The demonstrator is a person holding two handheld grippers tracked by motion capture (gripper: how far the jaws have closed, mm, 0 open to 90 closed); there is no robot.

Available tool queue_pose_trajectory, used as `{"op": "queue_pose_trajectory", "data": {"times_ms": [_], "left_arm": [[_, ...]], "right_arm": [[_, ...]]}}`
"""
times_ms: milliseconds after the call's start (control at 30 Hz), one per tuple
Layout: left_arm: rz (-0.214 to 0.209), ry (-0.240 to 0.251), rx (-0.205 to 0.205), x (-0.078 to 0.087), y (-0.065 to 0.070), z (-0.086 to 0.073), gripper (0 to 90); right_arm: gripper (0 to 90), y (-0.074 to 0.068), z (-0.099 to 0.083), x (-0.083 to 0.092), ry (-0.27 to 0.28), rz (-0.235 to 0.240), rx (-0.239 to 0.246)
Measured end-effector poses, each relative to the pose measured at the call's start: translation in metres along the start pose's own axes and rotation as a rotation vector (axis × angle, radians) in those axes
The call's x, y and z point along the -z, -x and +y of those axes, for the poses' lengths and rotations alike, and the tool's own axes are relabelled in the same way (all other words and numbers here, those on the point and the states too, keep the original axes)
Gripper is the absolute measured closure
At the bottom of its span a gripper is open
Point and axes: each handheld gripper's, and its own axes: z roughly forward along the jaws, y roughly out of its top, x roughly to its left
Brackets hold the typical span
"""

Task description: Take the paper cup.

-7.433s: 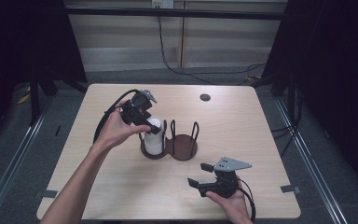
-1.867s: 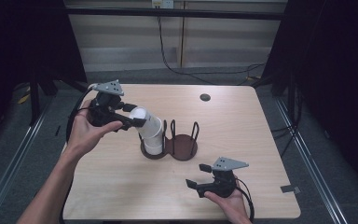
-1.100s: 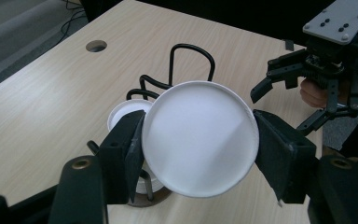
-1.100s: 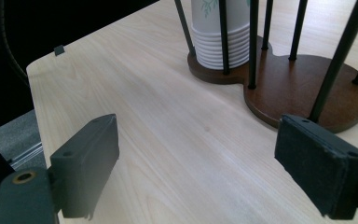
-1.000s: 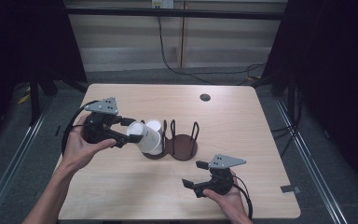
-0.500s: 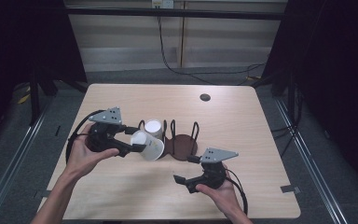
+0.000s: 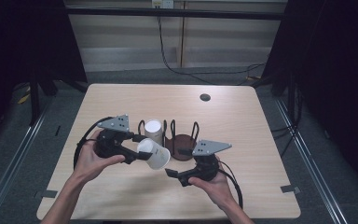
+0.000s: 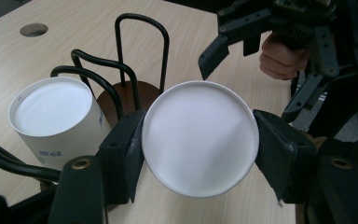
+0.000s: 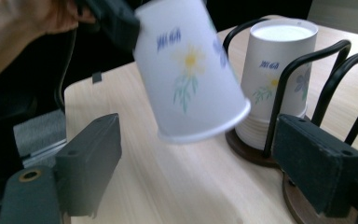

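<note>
Left gripper (image 7: 137, 150) has its jaws clamped on one paper cup (image 7: 153, 153), lifted clear of the holder and tipped toward my right gripper (image 7: 171, 175), whose jaws have just been closing a little but stand apart with nothing pressed between them (the cup hangs just ahead of them). Beyond, the stack of upturned paper cups (image 7: 153, 131) sits in the left bay of the wire cup holder (image 7: 182, 147); its right bay is bare. So I judge one cup separated, the handover or placement still left.
</note>
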Motion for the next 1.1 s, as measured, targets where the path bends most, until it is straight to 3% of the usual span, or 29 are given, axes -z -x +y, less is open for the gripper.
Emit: {"op": "queue_pose_trajectory", "data": {"times_ms": [300,433,600,833,1100], "left_arm": [[-0.018,0.019,0.007,-0.004,0.003,-0.002,37.5],[-0.034,0.027,-0.002,-0.002,0.009,0.001,37.5],[-0.054,0.041,-0.003,-0.002,0.013,0.003,37.5],[-0.068,0.016,-0.014,-0.007,0.014,0.004,37.6],[-0.090,0.026,-0.008,-0.006,0.013,0.005,37.6]], "right_arm": [[17.2,0.002,0.005,-0.011,-0.011,0.036,0.024],[18.6,0.001,0.009,-0.016,0.022,0.055,0.026],[20.1,0.000,0.006,-0.019,0.015,0.073,0.040],[21.3,-0.002,0.002,-0.024,0.009,0.091,0.063],[21.3,-0.004,-0.001,-0.030,0.008,0.094,0.091]]}}
